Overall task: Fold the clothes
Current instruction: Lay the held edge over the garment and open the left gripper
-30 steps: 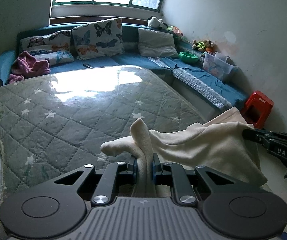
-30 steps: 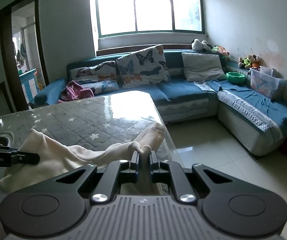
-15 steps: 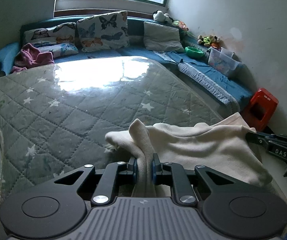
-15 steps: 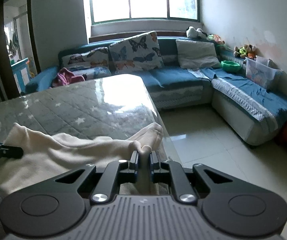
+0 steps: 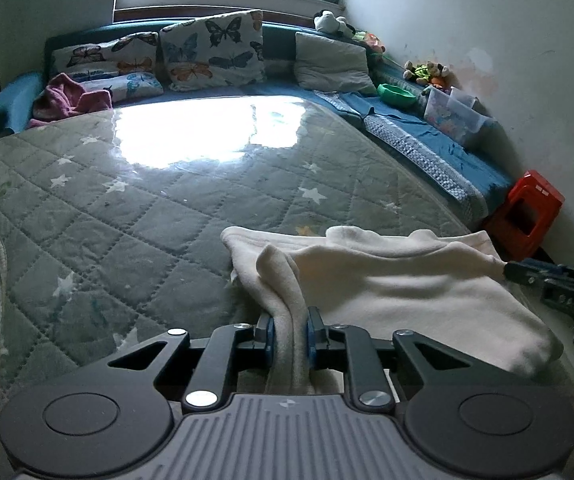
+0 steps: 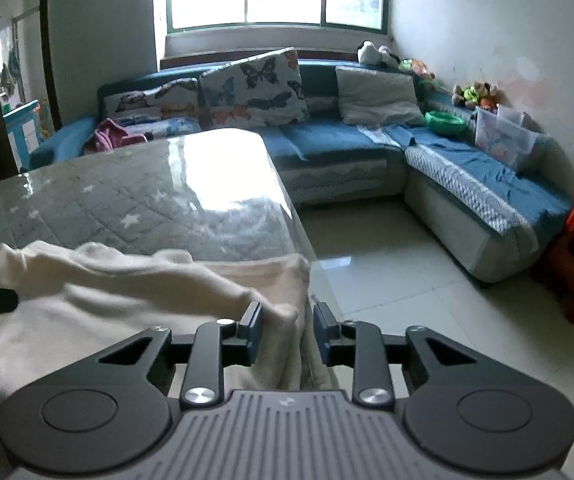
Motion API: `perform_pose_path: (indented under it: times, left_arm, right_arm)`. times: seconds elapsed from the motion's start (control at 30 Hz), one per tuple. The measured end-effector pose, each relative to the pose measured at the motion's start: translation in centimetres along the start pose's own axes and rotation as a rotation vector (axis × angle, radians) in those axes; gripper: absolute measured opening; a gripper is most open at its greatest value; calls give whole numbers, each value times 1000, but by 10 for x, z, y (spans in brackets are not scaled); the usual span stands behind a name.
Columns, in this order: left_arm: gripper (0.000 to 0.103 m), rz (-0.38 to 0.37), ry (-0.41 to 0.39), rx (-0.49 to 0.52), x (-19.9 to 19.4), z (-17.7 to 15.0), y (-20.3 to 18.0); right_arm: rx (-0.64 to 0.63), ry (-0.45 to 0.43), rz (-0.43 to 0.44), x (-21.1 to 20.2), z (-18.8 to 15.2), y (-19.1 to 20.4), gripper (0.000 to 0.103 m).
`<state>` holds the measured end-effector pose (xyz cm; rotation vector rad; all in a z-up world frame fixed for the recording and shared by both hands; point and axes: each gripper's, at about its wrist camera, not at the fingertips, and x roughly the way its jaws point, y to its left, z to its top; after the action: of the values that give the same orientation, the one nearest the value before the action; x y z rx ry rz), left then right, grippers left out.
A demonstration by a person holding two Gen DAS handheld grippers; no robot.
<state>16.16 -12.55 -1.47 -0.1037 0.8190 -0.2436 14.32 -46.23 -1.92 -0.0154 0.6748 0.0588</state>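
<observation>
Sofa (image 6: 339,144): blue L-shaped sectional under the window, running along the back wall and down the right wall. Table (image 5: 135,216): large, grey-green quilted cover with white stars under a glossy clear sheet that mirrors the window glare; its right edge borders pale tiled floor (image 6: 399,264). Garment (image 5: 399,292): cream fleece, spread flat at the table's near right corner, one fold lying across the top, its right border reaching the table edge. Cushions: two butterfly-print (image 5: 213,56), one plain grey (image 5: 333,64), propped against the sofa back. Pink cloth (image 5: 69,98): crumpled at the sofa's left end. Stool (image 5: 525,210): red plastic, on the floor by the right wall, past the sofa's end. Clear bin (image 6: 505,136): on the right sofa section, near the wall. Green bowl (image 6: 445,120): on the sofa, just left of the bin. Soft toys (image 6: 473,94): small cluster on the sofa ledge behind the bin; another on the back corner. Left gripper (image 5: 290,332): pinching a raised ridge of the garment's left edge, blue pads pressed onto the cloth from both sides. Right gripper (image 6: 287,332): fingers spread apart, a corner of the garment lying loose between them, neither pad visibly pressing it; its tip shows at the garment's right border in the left wrist view.
</observation>
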Motion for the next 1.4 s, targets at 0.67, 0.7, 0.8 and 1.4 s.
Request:
perform_pose_path:
  times: [0.67, 0.7, 0.8, 1.4]
  left_arm:
    - [39, 69, -7, -23, -1, 12, 10]
    - [39, 72, -10, -22, -2, 12, 10]
    - [44, 77, -16, -21, -3, 12, 9]
    - [43, 33, -65, 87, 8, 30, -10]
  right_arm:
    - [-54, 48, 91, 38, 8, 32, 55]
    - [-55, 49, 88, 39, 8, 32, 56]
    - [-51, 52, 83, 43, 9, 31, 60]
    - [-100, 40, 116, 41, 21, 60, 85]
